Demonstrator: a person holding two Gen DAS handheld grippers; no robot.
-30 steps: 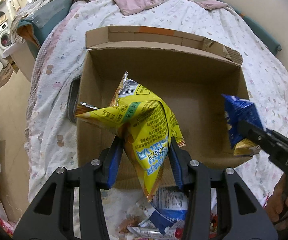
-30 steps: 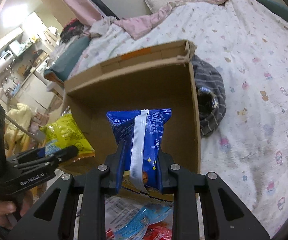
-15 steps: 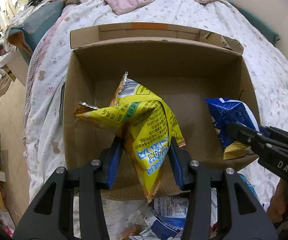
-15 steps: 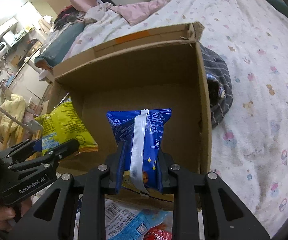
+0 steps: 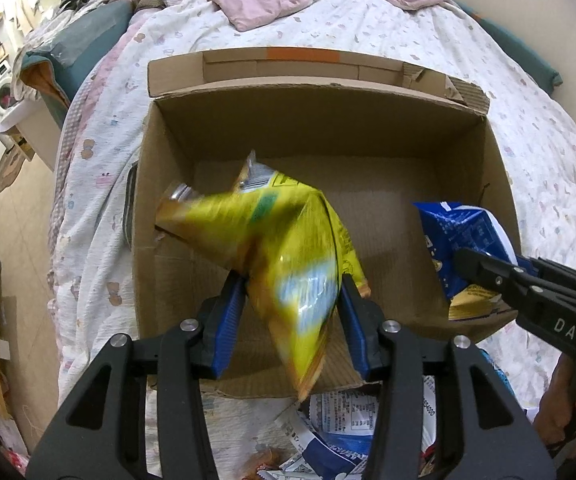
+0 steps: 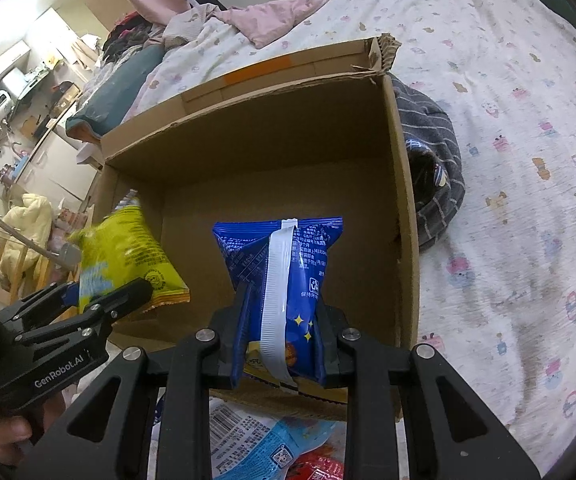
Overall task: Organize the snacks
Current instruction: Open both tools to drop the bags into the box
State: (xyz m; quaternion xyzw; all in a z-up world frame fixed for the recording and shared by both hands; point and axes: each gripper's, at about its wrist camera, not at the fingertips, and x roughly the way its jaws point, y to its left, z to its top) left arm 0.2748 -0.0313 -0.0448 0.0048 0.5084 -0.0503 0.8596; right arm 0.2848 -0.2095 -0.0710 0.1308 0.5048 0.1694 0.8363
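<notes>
Over the cardboard box (image 5: 175,168), my left gripper (image 5: 292,320) clamps the yellow bag (image 5: 288,248) and my right gripper (image 6: 281,332) the blue bag (image 6: 283,256); loosely pinched, either could slip out onto the near rim

"DAS" on right tool (image 5: 484,270); "GenRobot.AI", left tool (image 6: 103,296).

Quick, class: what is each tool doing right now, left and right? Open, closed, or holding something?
Left tool: closed on the yellow snack bag, over the cardboard box.
Right tool: closed on the blue snack bag.

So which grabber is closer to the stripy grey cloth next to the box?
Right. The right gripper holds its blue bag by the box wall beside the striped cloth; the left gripper is over the far side.
</notes>
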